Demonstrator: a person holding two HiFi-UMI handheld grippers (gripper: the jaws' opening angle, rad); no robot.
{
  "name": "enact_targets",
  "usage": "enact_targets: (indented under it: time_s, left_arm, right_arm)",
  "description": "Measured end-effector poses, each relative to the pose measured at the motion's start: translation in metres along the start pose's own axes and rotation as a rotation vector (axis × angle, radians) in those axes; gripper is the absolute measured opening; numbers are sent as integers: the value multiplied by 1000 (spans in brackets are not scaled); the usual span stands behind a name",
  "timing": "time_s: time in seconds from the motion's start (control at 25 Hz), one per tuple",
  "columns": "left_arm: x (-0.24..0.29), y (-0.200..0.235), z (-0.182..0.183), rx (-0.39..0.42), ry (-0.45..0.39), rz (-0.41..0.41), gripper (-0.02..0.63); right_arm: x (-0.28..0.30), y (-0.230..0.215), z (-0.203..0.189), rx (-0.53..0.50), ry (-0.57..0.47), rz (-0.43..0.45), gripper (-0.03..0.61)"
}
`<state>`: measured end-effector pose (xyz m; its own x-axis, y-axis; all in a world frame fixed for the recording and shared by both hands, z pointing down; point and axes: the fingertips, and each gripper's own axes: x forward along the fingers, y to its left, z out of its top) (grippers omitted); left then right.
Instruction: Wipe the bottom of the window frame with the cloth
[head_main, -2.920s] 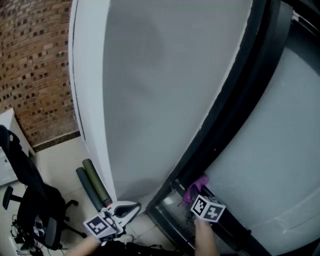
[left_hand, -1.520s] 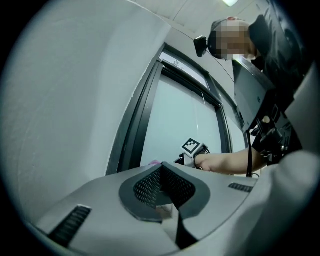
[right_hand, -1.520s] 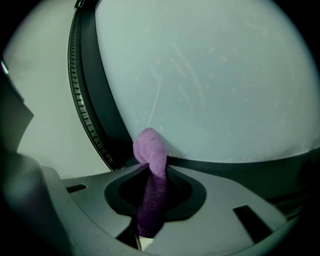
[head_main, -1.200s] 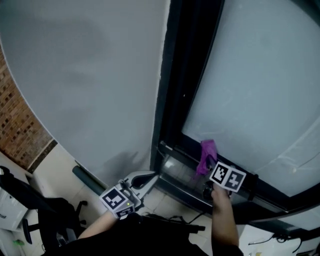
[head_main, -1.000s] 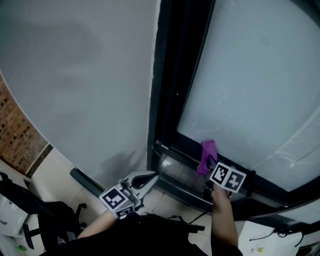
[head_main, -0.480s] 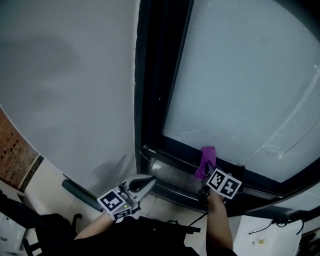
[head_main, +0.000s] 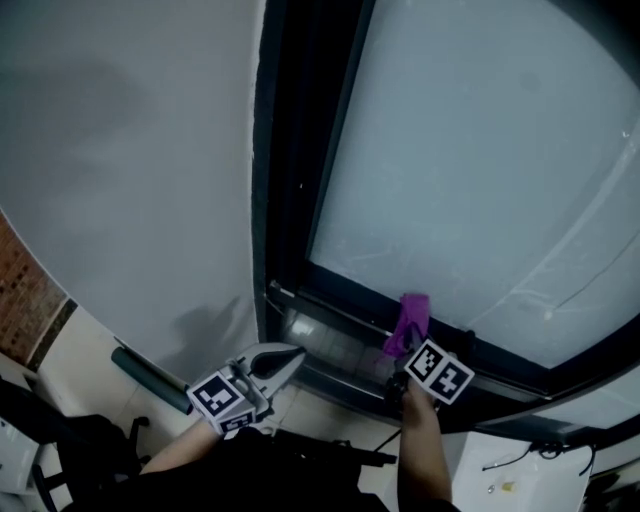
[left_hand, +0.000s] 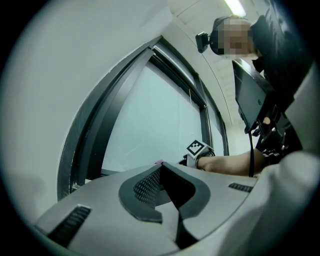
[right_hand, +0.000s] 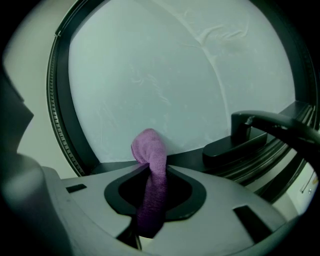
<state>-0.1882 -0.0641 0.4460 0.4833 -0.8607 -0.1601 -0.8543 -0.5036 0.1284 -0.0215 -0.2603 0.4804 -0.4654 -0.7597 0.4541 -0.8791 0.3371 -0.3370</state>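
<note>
The right gripper (right_hand: 150, 172) is clamped on a purple cloth (right_hand: 149, 150). The cloth's bunched tip lies against the bottom of the dark window frame (head_main: 345, 292), left of the handle (right_hand: 235, 142). The left gripper (left_hand: 160, 167), its jaws together on nothing, hangs near the frame's left corner.

Indoor rm, prob. office. Evidence: tall dark-framed window (head_main: 295, 200) w/ frosted pane ahead of right claw (head_main: 400, 358). Brick wall (head_main: 25, 300) + pale floor (head_main: 85, 350) left of left claw (head_main: 288, 356). Ceiling strip light (left_hand: 235, 7) above it.
</note>
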Motion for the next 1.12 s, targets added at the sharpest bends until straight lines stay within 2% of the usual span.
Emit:
enact_targets:
  time_s: [0.6,0.96,1.12]
  left_arm:
    - [39,-38,-17,-1,38,-48,3]
    - [44,-45,-21,1,67,-75,3]
    - [50,-46,-20,4,71,-91,3]
  right_arm:
    - [-27,-45,-2,59,-104,-71,84]
    - [-47,-65,5,245,-281,-109,84]
    - [-53,-72,6,276,-302,-112,84]
